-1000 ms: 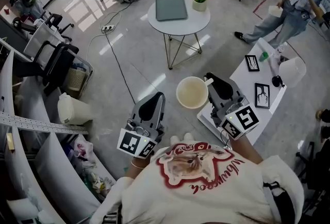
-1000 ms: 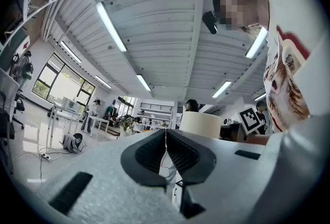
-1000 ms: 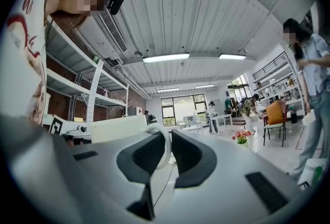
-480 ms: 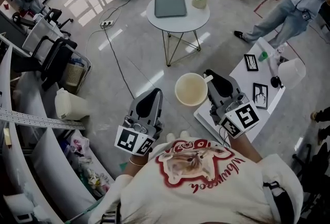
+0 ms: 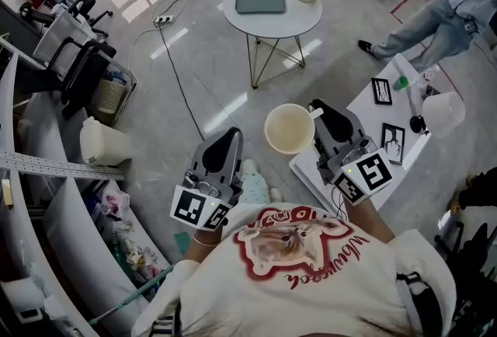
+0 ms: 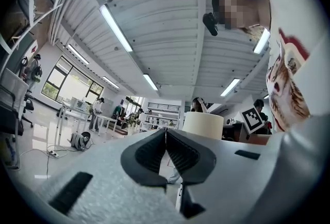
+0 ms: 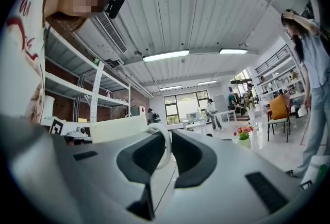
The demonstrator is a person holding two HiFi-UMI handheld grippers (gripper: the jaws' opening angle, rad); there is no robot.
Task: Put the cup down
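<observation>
Above the grey floor (image 5: 203, 87), just left of the white surface (image 5: 362, 112), my right gripper (image 5: 316, 113) holds a cream cup (image 5: 289, 128) upright in the air, fingers clamped on its handle loop. My left gripper (image 5: 231, 135) hangs beside it, fingers pressed together, empty.

Garment: cream long-sleeved sweatshirt (image 5: 326, 300), lower centre of the head view. The chest carries a printed animal outlined in red, with red script lettering alongside it. The sleeves are plain and full length.

Headgear: small black camera (image 7: 116, 4), upper left of the right gripper view.

Left gripper (image 5: 231, 138), centre left of the head view: grey moulded shell, black ribbed pads (image 6: 180, 153), and a white cube (image 5: 198, 209) bearing black square markers at the rear.

Right gripper (image 5: 320, 112), centre right: same grey build, with a marker cube (image 5: 363, 175) of the same pattern.
</observation>
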